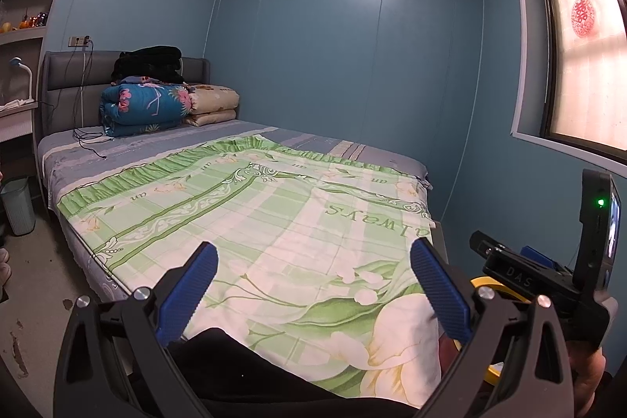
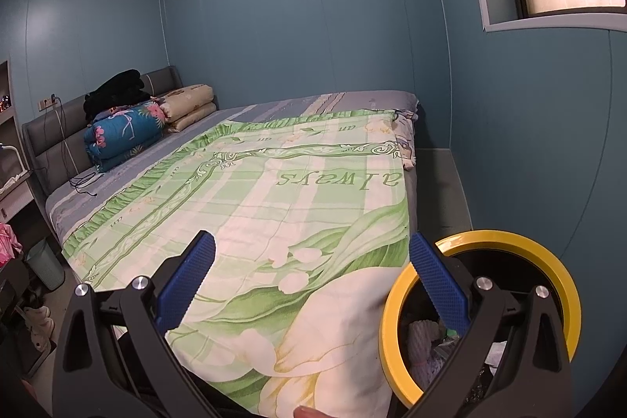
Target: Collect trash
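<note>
A trash bin with a yellow ring rim [image 2: 548, 253] stands at the foot of the bed on the right; white crumpled trash [image 2: 425, 343] lies inside it. A sliver of the same yellow rim [image 1: 491, 283] shows in the left wrist view. My left gripper [image 1: 313, 285] is open and empty above the green floral quilt [image 1: 274, 222]. My right gripper [image 2: 311, 281] is open and empty, its right finger [image 2: 439, 285] over the bin's rim. The right gripper's body with its camera [image 1: 588, 253] shows at the right of the left wrist view. No loose trash shows on the bed.
The bed [image 2: 117, 179] fills the room's middle, with folded blankets [image 1: 149, 104] and a black cable [image 1: 88, 140] at its head. A pale green waste basket [image 1: 17, 204] stands on the floor at the left; it also shows in the right wrist view [image 2: 45, 263]. Blue walls and a window [image 1: 584, 46] are at the right.
</note>
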### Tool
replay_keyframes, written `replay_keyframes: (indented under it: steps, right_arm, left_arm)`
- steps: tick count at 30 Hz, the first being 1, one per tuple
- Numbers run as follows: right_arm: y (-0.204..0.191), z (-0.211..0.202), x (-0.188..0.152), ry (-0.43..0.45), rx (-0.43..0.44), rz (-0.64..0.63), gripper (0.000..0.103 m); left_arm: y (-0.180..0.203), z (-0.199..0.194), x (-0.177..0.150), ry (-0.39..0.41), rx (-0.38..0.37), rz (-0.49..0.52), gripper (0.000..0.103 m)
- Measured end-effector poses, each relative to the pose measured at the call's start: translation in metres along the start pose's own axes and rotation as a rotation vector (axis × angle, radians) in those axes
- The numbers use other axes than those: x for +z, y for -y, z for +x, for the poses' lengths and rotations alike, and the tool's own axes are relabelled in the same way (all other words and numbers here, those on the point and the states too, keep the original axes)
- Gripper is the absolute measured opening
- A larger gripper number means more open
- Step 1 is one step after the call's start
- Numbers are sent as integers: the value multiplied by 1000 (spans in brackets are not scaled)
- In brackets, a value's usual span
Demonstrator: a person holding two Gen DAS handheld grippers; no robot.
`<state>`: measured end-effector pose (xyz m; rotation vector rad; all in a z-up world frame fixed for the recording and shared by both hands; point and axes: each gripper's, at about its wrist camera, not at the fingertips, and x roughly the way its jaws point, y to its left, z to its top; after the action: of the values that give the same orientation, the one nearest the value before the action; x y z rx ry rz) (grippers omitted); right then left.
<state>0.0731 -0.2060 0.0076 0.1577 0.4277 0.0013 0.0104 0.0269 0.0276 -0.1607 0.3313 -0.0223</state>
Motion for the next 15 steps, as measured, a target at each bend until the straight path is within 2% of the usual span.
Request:
replay_keyframes:
  steps: [15]
  right_arm:
    - [2, 3, -2, -15, -8, 4, 95]
  left_arm:
    - [0, 2, -2, -7, -13, 4, 95]
